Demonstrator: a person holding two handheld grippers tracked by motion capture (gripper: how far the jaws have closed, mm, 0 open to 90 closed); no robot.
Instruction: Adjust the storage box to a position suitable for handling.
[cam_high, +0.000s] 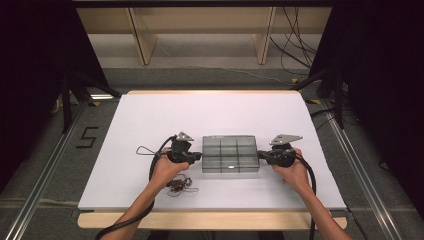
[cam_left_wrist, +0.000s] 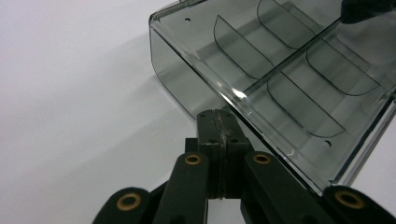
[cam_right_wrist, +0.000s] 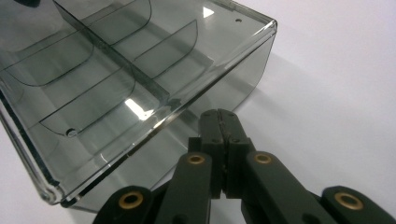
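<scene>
A smoky clear plastic organiser box with several empty divided compartments sits in the middle of the white table. My left gripper is at the box's left end with its jaws shut together and nothing between them. In the left gripper view its tips rest right at the box's outer wall, just under the rim. My right gripper mirrors this at the right end, also shut and empty. In the right gripper view its tips are against the box wall.
A small tangle of thin wire with a dark piece lies by the left wrist. The left gripper's cable loops out to the left. The white sheet stretches bare behind the box. Metal rails flank the table.
</scene>
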